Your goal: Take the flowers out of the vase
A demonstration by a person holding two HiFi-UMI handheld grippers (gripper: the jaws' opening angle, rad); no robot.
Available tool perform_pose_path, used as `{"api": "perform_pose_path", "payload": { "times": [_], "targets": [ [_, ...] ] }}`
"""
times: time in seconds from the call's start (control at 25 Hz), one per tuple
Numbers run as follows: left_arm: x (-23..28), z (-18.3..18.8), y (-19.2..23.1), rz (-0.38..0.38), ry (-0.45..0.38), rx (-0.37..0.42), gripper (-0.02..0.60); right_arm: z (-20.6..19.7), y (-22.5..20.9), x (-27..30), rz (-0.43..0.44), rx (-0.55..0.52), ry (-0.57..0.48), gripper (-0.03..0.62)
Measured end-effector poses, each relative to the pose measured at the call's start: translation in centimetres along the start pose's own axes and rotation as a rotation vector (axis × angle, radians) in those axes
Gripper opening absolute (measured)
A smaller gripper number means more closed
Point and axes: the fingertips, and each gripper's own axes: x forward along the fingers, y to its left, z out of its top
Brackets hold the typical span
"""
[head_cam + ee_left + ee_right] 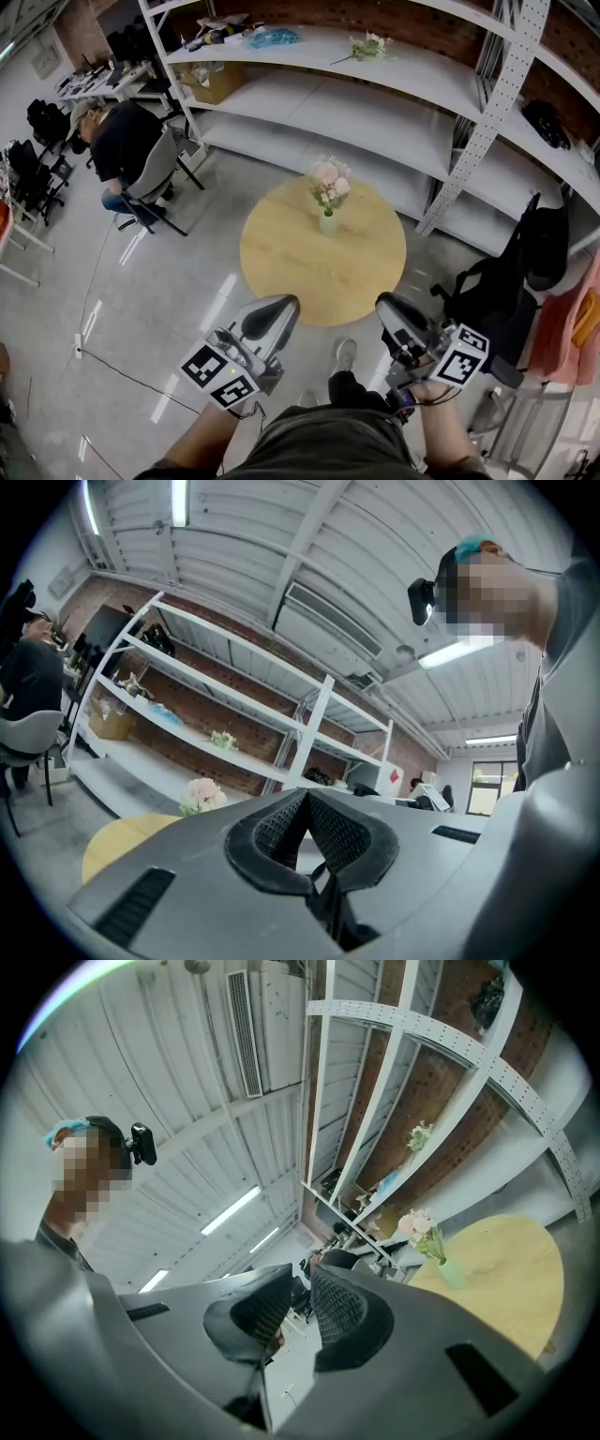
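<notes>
A bunch of pink and white flowers (329,183) stands upright in a small pale green vase (328,223) on the far half of a round wooden table (319,272). Both grippers hover short of the table's near edge, well apart from the vase. My left gripper (282,303) is shut with nothing in it, and so is my right gripper (385,302). The left gripper view shows the shut left gripper (305,803) with the flowers (202,794) beyond, to the left. The right gripper view shows the shut right gripper (298,1283), the flowers (418,1226) and the vase (452,1274) on the table (511,1283).
White metal shelving (375,103) runs behind the table, with another flower bunch (368,45) and a cardboard box (211,81) on it. A person sits on a chair (141,183) at the left. A black office chair (516,281) stands at the right. A cable (122,375) lies on the floor.
</notes>
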Motion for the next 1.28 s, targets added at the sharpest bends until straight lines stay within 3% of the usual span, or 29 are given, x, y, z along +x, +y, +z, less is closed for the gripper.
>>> {"api": "perform_pose_path", "payload": {
  "times": [0.44, 0.72, 0.92, 1.12, 1.28],
  "targets": [
    [8.5, -0.5, 3.9, 0.076, 0.034, 0.004, 0.009, 4.5, -7.9, 2.4, 0.050, 0.030, 0.054, 0.020],
    [12.5, 0.9, 5.3, 0.137, 0.048, 0.049, 0.009, 7.6, -11.3, 3.4, 0.081, 0.016, 0.082, 0.021],
    [14.2, 0.5, 7.4, 0.168, 0.070, 0.055, 0.009, 8.1, -13.7, 4.5, 0.069, 0.001, 0.110, 0.090],
    [15.3, -0.4, 10.1, 0.193, 0.088, 0.047, 0.009, 7.7, -16.5, 5.9, 0.036, -0.012, 0.141, 0.118],
    [15.7, -1.4, 12.9, 0.201, 0.103, 0.032, 0.011, 6.1, -18.4, 7.7, 0.002, -0.082, 0.217, 0.153]
  ]
}}
